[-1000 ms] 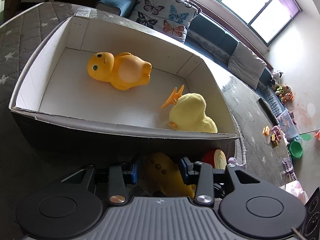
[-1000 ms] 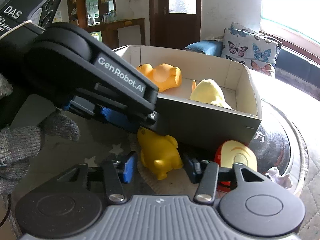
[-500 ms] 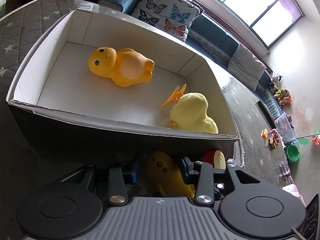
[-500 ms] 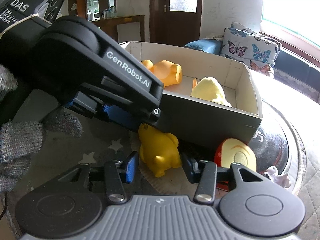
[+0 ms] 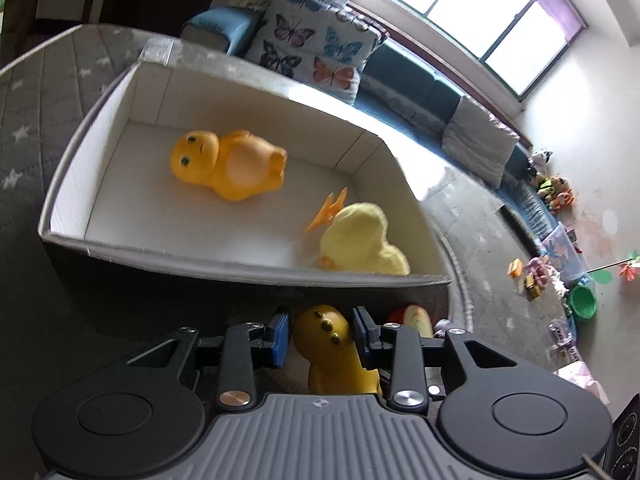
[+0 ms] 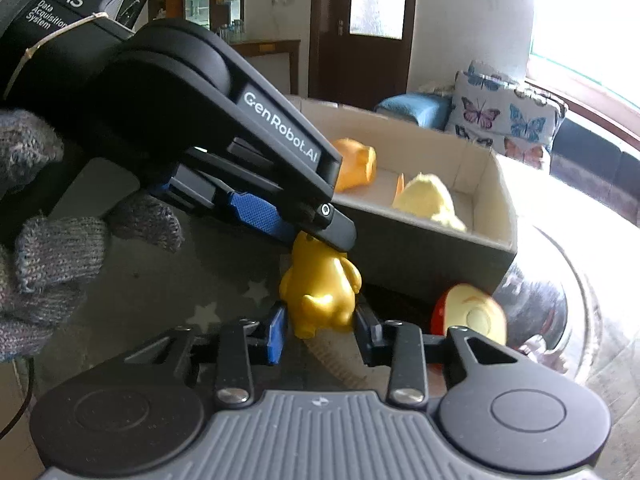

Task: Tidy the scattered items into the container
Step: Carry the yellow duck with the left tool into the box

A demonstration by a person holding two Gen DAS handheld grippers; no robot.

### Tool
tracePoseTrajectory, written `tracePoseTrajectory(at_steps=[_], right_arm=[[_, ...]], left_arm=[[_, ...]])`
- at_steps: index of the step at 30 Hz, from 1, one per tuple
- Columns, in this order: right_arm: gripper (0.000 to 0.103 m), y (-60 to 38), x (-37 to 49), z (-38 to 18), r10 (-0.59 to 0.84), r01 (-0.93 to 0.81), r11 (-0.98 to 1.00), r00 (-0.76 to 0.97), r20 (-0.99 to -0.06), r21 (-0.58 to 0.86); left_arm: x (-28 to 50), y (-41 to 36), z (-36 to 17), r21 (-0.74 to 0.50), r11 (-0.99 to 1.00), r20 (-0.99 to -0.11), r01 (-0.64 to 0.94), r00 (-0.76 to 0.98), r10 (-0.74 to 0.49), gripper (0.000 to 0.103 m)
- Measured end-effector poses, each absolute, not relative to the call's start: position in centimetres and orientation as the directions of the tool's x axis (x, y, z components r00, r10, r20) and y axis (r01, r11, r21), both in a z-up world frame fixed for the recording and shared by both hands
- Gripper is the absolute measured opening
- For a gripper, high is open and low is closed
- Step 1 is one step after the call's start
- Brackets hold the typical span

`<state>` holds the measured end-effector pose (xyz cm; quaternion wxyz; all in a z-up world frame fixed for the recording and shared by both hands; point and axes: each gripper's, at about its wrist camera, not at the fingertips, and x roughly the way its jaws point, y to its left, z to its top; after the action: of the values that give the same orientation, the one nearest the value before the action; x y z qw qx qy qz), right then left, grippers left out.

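Box wall [image 5: 224,280] just beyond both grippers.

A grey quilted cover with pale stars [image 5: 60,92] lies over the tabletop. On it stands an open cardboard box [image 5: 256,270], white inside and dark outside. Just outside the box's near wall a yellow toy figure [image 6: 320,292] rests on the cover, and beside it a red and yellow toy [image 6: 468,312] near the box's corner.
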<state>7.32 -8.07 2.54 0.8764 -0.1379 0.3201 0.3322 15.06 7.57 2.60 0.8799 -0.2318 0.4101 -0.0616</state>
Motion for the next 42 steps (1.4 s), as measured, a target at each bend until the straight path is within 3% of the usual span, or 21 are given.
tracePoseTrajectory(at_steps=[13, 28, 42], right_arm=[[0.035, -6.8, 9.3, 7.1, 0.543, -0.684, 0.727, 0.623, -0.563, -0.055], [0.035, -4.1, 17.2, 4.9, 0.537, -0.717, 0.697, 0.514, -0.668, 0.009], [0.037, -4.0, 18.8, 4.0, 0.539, -0.709, 0.702, 0.465, -0.703, 0.07]], left_arm=[[16.9, 9.6, 7.4, -0.475, 0.878, -0.613, -0.066, 0.74, -0.276, 0.036], [23.0, 12.1, 3.9, -0.479, 0.863, -0.678, -0.159, 0.691, -0.249, 0.036], [23.9, 12.6, 2.3, -0.479, 0.856, -0.705, -0.194, 0.667, -0.243, 0.035]])
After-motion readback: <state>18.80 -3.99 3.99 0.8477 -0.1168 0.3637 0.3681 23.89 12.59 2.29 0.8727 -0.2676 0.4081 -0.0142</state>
